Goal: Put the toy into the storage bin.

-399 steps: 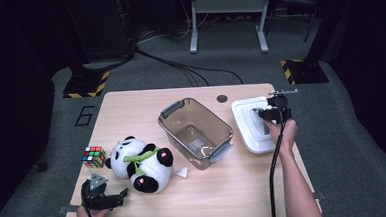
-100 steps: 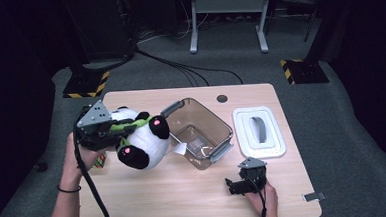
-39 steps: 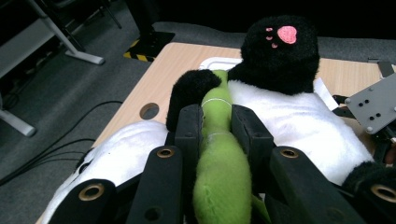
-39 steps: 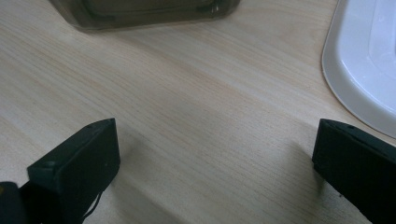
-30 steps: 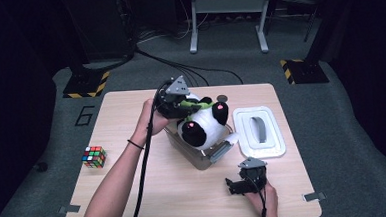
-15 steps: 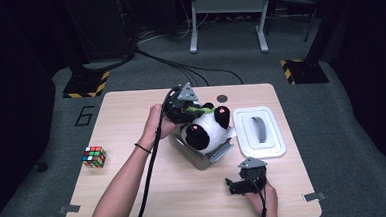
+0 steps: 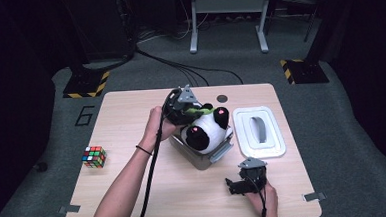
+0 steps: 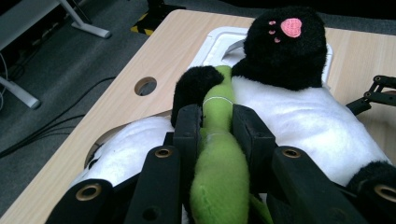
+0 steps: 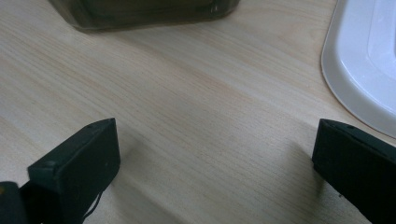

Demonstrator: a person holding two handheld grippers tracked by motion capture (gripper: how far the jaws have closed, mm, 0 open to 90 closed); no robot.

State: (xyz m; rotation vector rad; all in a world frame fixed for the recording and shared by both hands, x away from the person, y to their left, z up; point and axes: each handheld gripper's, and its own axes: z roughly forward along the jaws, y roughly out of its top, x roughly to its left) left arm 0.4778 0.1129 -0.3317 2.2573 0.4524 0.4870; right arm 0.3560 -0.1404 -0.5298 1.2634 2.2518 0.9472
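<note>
A pale wood desk (image 7: 126, 122) with a round cable hole (image 7: 222, 98) near its far edge carries a few things. A colourful puzzle cube (image 7: 94, 156) sits at the left edge, well apart from the rest. Near the middle stands a clear plastic bin (image 7: 203, 157); just to its right lies a white lid (image 7: 260, 131) — flat, handle up. The right claw (image 7: 237, 184) rests on the bare wood near the front edge, jaws spread wide.

Bright table (image 7: 125, 192), dark surroundings, soft focus
</note>
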